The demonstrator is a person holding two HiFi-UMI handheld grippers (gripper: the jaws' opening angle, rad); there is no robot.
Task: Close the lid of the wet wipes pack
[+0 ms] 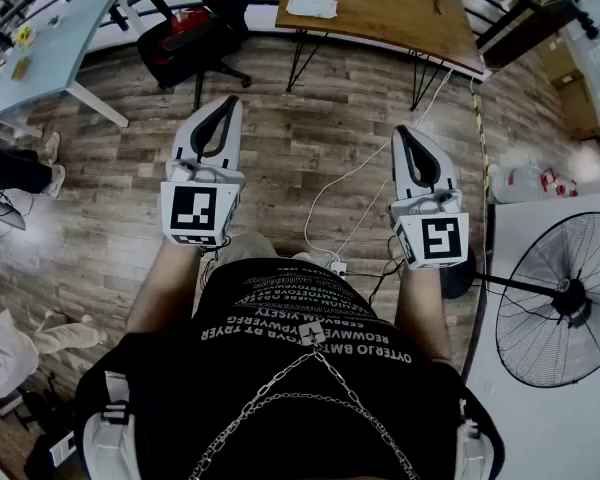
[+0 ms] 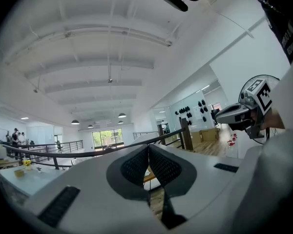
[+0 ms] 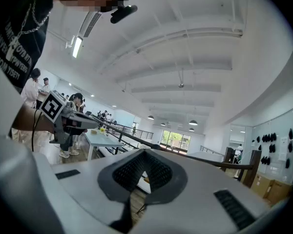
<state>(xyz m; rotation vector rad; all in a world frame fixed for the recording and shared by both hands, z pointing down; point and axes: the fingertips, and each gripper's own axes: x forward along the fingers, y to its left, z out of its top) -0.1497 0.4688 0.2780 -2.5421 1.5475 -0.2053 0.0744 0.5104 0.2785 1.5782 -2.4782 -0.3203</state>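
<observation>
No wet wipes pack shows clearly in any view; a small white item (image 1: 312,4) lies on the far wooden table (image 1: 400,18), too small to identify. My left gripper (image 1: 227,105) and right gripper (image 1: 401,132) are held level side by side over the wooden floor, in front of the person's body. In the left gripper view the jaws of the left gripper (image 2: 148,148) meet at the tip with nothing between them. The right gripper (image 3: 144,153) looks the same in its own view, shut and holding nothing. Each gripper also shows in the other's view: the right gripper (image 2: 234,115), the left gripper (image 3: 76,122).
A black office chair (image 1: 193,36) stands ahead on the left next to a pale table (image 1: 50,48). A large standing fan (image 1: 560,298) is at the right. White cables (image 1: 330,203) run across the floor. Other people stand far off by tables (image 3: 39,89).
</observation>
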